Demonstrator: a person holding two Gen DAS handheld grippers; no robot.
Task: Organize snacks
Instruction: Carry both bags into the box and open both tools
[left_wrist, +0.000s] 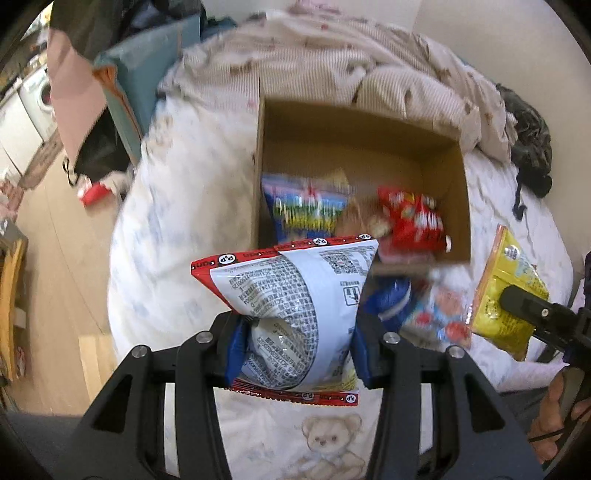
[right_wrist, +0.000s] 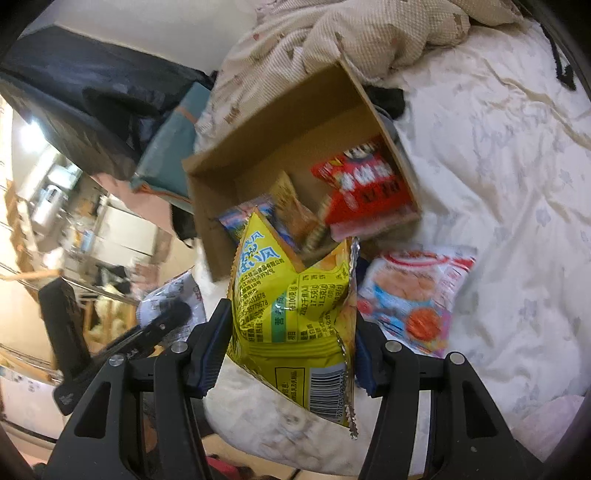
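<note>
We are working over the bed (right_wrist: 498, 177), its pale quilt taking up most of both views, with the open cardboard box (left_wrist: 369, 155) sitting on it against the rumpled blanket (left_wrist: 314, 55). Inside the box a blue packet (left_wrist: 306, 210), a red packet (left_wrist: 413, 218) and a few smaller ones are already lying along the near side, so we are judging the sorting partly done; the far half of the box floor is showing bare, leaving room to drop more in. Just outside the near wall a pink and blue biscuit bag (right_wrist: 413, 291) is waiting on the quilt, with a dark blue packet beside it. Our left hand-held gripper (left_wrist: 295, 347) is pinching a white bag with red seams (left_wrist: 291, 299), hanging short of the box rim. Our right hand-held gripper (right_wrist: 288, 350) is pinching a yellow bag (right_wrist: 295, 306), also short of the rim, which both bags must clear.
</note>
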